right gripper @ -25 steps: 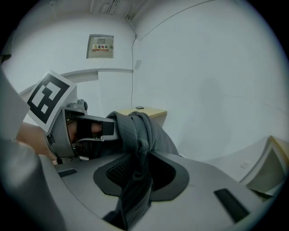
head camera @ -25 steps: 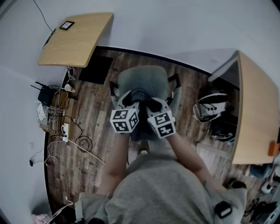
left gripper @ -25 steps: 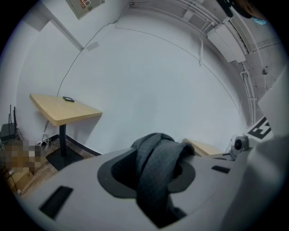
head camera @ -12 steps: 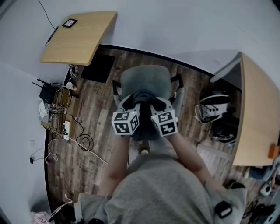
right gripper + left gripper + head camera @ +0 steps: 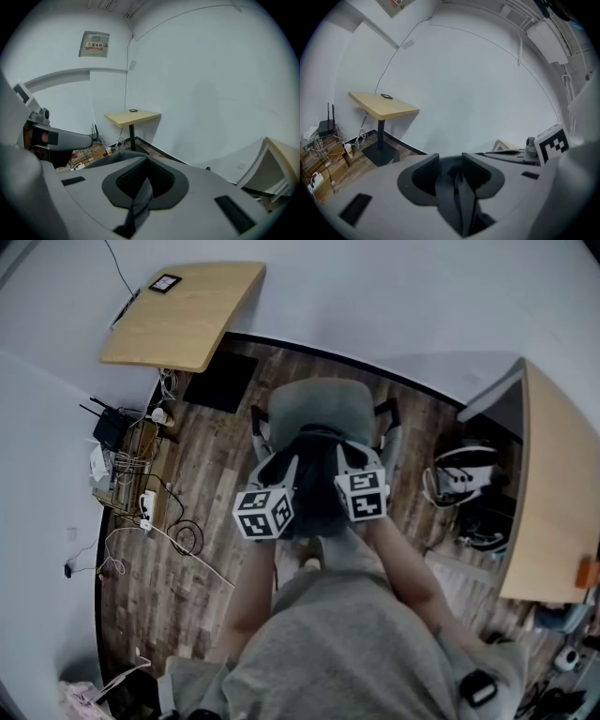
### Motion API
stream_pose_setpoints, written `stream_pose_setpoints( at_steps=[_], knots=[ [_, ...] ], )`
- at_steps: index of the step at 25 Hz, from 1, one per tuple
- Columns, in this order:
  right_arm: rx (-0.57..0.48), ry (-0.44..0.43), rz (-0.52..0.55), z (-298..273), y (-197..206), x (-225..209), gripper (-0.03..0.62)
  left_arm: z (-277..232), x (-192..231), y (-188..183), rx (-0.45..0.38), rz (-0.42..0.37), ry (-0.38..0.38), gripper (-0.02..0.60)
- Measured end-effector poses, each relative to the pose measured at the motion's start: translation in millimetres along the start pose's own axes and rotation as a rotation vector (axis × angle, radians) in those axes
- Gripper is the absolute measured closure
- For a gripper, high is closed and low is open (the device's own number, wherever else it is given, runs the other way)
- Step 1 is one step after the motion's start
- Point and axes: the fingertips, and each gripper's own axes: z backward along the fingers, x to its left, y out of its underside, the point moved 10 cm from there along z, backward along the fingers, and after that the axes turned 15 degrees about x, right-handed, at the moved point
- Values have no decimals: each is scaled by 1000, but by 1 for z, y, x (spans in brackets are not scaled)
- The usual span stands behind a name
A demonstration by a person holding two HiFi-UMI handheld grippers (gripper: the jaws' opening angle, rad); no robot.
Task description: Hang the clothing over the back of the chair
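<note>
**Clerk:** Item one, location?

**Checker:** Dark clothing, frame centre, bunched at the near edge of the grey chair, between both grippers.

**Clerk:** State of the left gripper?

**Checker:** Jaws spread wide, having just been opening. Folds of the fabric lay loose between them, not pressed.

**Clerk:** State of the right gripper?

**Checker:** Jaws pressed together, pinching a strip of the same fabric.

**Clerk:** Progress entry?

**Checker:** Judged late-stage: clothing was at the chair, with the left side apparently let go. Whether it sat over the back was hidden beneath grippers and cloth. Remaining, by judgement: release on the right, both grippers drawn clear, drape checked.
</note>
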Motion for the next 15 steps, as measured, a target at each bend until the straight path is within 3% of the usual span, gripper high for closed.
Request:
stream_pose_setpoints(
  at_steps=[8,15],
  knots=[
    [47,15,-22,5,16,1,592,13,-8,10,-16,2,0,448],
    [-16,16,-20,16,26,5,591,26,-19,15,-33,-17,2,448]
  ],
)
